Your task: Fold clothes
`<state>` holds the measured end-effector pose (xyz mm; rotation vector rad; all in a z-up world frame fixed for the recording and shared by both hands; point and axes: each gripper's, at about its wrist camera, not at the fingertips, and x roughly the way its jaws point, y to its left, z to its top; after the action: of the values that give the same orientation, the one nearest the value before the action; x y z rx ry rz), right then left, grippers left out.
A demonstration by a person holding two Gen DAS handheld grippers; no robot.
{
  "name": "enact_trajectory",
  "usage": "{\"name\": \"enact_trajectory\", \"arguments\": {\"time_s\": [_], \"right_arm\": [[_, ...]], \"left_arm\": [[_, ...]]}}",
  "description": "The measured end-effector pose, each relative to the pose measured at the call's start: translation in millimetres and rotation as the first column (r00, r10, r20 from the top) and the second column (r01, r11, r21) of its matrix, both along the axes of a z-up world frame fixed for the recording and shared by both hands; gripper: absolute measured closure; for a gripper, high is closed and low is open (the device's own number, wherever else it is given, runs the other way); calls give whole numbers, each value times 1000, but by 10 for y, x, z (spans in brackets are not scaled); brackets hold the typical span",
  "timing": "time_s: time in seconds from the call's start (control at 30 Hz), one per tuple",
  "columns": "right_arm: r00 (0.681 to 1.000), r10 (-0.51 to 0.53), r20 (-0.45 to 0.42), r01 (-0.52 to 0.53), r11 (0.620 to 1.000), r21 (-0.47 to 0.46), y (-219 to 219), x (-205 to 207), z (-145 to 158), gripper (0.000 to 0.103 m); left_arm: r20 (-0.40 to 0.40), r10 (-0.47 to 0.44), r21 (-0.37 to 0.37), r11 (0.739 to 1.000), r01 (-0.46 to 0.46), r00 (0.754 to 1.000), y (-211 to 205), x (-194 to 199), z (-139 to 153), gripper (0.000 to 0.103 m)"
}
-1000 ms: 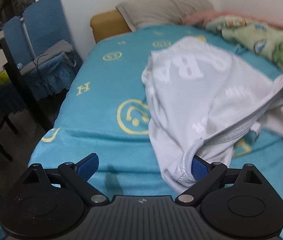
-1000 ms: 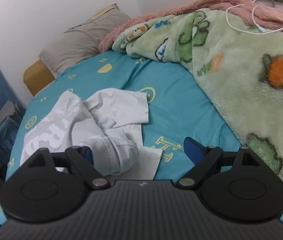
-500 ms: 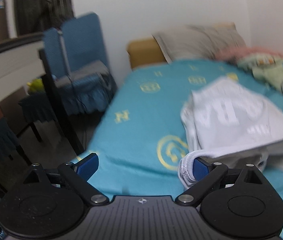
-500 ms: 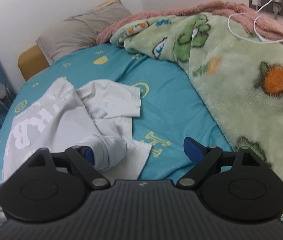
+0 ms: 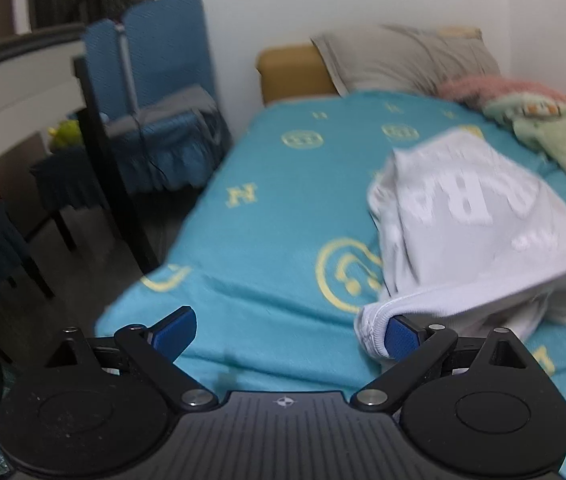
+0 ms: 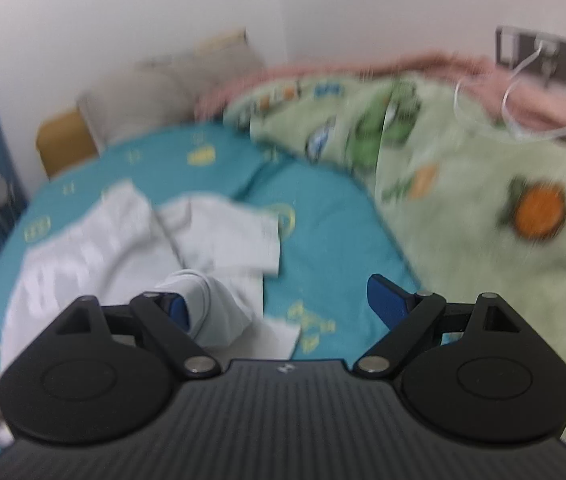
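A white T-shirt (image 5: 479, 224) with pale lettering lies crumpled on the teal bed sheet (image 5: 283, 208). My left gripper (image 5: 287, 334) is open, its fingers wide apart, and the shirt's ribbed hem is looped over the right fingertip (image 5: 401, 336). In the right wrist view the same T-shirt (image 6: 131, 240) spreads at lower left with a sleeve turned toward the middle. My right gripper (image 6: 281, 306) is also open, and a bunched fold of the shirt wraps around its left fingertip (image 6: 179, 308). This view is blurred by motion.
A grey pillow (image 5: 407, 60) and a mustard cushion (image 5: 291, 72) lie at the bed's head. The green cartoon blanket (image 6: 463, 184) with a white cable covers the right side. Blue chairs (image 5: 155, 92) and a dark table leg stand left of the bed.
The left view has swung left and lower, and the shirt now sits farther right. The right gripper has pulled back and tilted up, dragging the fold with it; both stay open.
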<state>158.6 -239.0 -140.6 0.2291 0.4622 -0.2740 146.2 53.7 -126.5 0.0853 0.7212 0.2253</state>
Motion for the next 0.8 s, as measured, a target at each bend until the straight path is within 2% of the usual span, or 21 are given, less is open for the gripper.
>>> {"name": "enact_trajectory", "arguments": {"time_s": [0.1, 0.2, 0.23, 0.33, 0.43, 0.53, 0.6, 0.67, 0.8], "right_arm": [[998, -10, 64, 11, 1000, -9, 5, -67, 113, 15], [998, -2, 62, 3, 1000, -25, 23, -63, 119, 15], [998, -2, 57, 4, 1000, -28, 26, -55, 111, 15], [999, -8, 53, 8, 1000, -15, 25, -42, 100, 15], [996, 2, 90, -3, 1000, 4, 61, -103, 220, 15], [985, 31, 169, -29, 1000, -12, 129, -230, 492, 15], [971, 65, 231, -58, 998, -40, 151, -324, 786, 15], [954, 83, 289, -73, 996, -45, 132, -419, 1126, 15], [916, 99, 389, -81, 995, -62, 131, -634, 1911, 15]], "left_arm": [[-75, -54, 30, 998, 56, 996, -102, 52, -192, 5], [-71, -40, 61, 997, 45, 997, -123, 62, -246, 5], [-52, -27, 64, 997, 30, 998, -109, 56, -227, 5], [102, 51, 40, 998, -55, 993, 0, -53, 6, 5], [252, 133, -47, 991, -125, 958, 151, -206, 331, 3], [387, 172, -82, 985, -152, 906, 225, -383, 688, 3], [457, 183, -106, 983, -151, 870, 278, -454, 981, 3], [497, 188, -134, 981, -140, 847, 336, -503, 1309, 3], [589, 165, -119, 986, -116, 791, 331, -637, 2056, 3]]}}
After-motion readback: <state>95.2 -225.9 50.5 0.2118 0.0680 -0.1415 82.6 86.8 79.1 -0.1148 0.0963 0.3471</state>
